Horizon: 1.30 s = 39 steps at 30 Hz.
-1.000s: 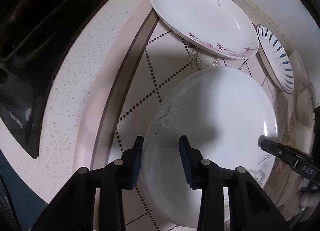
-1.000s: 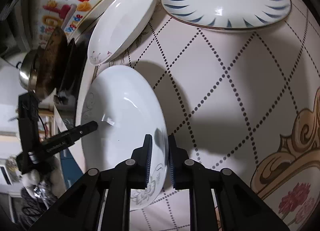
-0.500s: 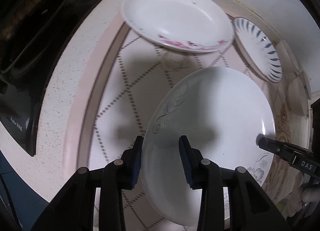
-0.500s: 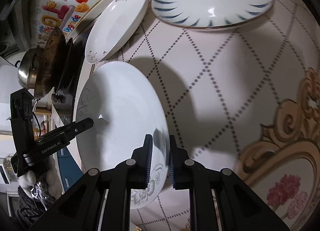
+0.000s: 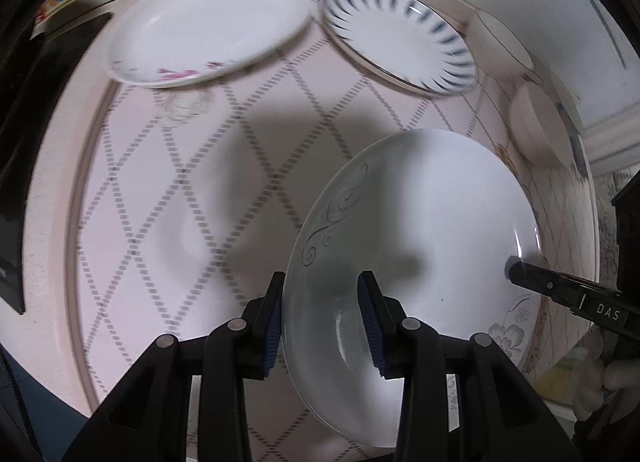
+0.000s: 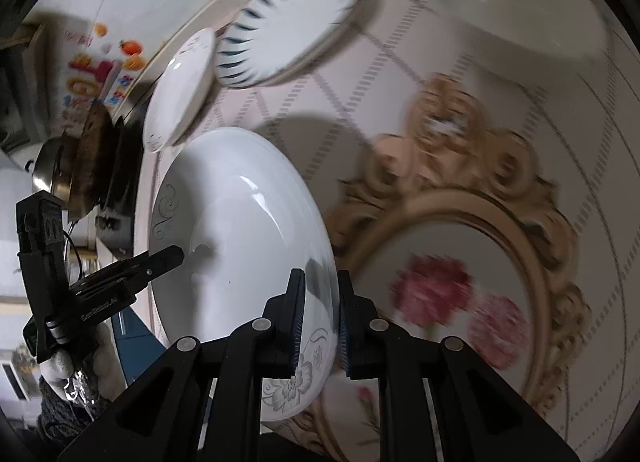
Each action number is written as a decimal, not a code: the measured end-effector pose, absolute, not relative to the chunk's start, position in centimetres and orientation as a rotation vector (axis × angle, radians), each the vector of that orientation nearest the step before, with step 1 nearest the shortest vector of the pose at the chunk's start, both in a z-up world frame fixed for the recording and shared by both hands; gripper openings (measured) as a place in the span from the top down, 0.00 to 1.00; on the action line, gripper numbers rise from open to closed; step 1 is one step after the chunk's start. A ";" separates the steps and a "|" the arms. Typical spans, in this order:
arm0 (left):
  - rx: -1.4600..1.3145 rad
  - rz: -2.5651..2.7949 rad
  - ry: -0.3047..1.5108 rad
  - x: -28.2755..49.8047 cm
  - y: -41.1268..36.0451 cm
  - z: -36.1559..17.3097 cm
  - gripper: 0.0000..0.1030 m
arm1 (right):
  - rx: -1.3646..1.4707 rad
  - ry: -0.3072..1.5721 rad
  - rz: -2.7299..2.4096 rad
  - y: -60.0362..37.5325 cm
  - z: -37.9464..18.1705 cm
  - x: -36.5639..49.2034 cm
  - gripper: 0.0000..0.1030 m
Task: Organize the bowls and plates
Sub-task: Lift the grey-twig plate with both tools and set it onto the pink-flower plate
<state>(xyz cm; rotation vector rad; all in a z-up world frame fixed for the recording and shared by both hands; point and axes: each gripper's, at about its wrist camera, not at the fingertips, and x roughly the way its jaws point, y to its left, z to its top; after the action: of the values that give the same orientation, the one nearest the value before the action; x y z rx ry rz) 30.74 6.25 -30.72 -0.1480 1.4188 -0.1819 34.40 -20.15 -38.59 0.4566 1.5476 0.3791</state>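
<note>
A large white plate with grey scrolls and a flower (image 5: 424, 221) (image 6: 248, 238) is held above the patterned tablecloth. My left gripper (image 5: 322, 318) is shut on its near rim, one finger on each side. My right gripper (image 6: 319, 318) is shut on the opposite rim; its finger (image 5: 560, 286) shows at the plate's right edge in the left wrist view. A white plate with pink flowers (image 5: 208, 29) (image 6: 180, 89) and a blue-striped plate (image 5: 400, 37) (image 6: 288, 21) lie at the back. Two cream bowls (image 5: 536, 121) lie at the right.
The pink diamond-pattern tablecloth (image 5: 200, 201) has a gold ornamental frame with red flowers (image 6: 460, 282) under the right gripper. A dark stove (image 5: 24, 101) and a steel pot (image 6: 52, 169) stand to the left. The wall runs behind the plates.
Both grippers have carried the large plate to the right across the table. The flowered and striped plates shifted left in view, and the bowls and the gold frame came into sight.
</note>
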 end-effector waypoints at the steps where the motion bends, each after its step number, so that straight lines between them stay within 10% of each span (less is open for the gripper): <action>1: -0.146 -0.190 1.422 30.5 5.9 -30.8 0.68 | 0.464 1.549 0.367 -20.9 -38.7 34.1 0.84; 28: -0.061 -0.195 1.471 34.1 -2.6 -33.7 0.68 | 0.505 1.571 0.303 -28.8 -40.0 33.1 0.83; 39: -0.221 -0.106 1.226 37.9 7.2 -22.4 0.55 | 0.599 1.492 0.246 -29.1 -32.2 35.7 0.50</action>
<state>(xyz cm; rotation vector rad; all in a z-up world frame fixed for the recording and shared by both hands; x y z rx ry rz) 37.90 7.19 -22.41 -0.2210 1.2256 -0.1061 35.68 -29.14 -32.19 0.5993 1.4919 0.2455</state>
